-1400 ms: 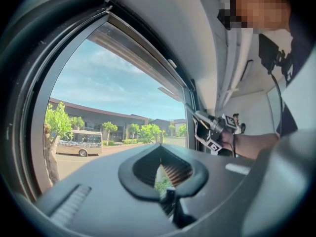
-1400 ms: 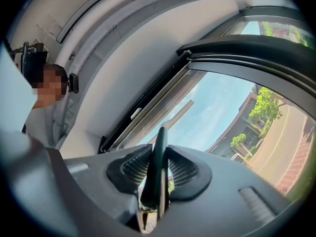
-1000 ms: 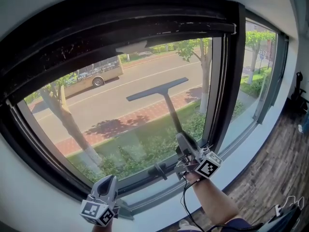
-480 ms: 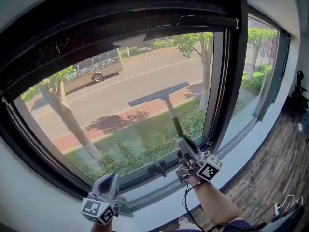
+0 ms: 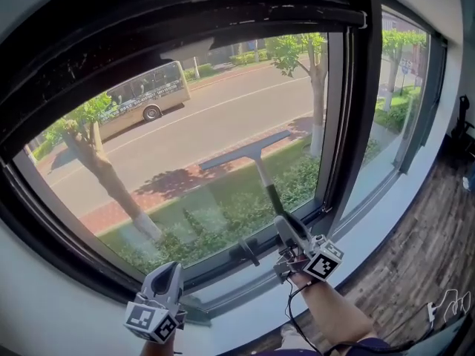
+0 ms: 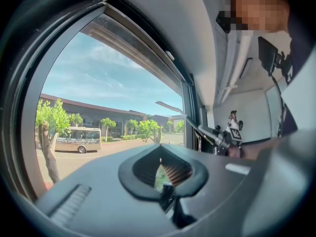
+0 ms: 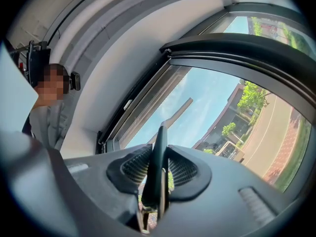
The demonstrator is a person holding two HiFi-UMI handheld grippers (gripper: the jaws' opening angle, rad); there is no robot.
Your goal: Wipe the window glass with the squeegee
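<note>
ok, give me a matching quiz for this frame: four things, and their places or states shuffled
1. squeegee blade
2. right gripper
3. left gripper
4. bus

A. outside on the road
B. clamped on the squeegee handle
C. up against the glass, mid-pane
D. low by the sill, holding nothing

Pairs: 1-C, 2-B, 3-D, 4-A

Bright daylight pours in through the window [image 5: 208, 154]; trees outside cast hard shadows. Fisheye lenses bend the frame, edges darken, and near parts look soft.
</note>
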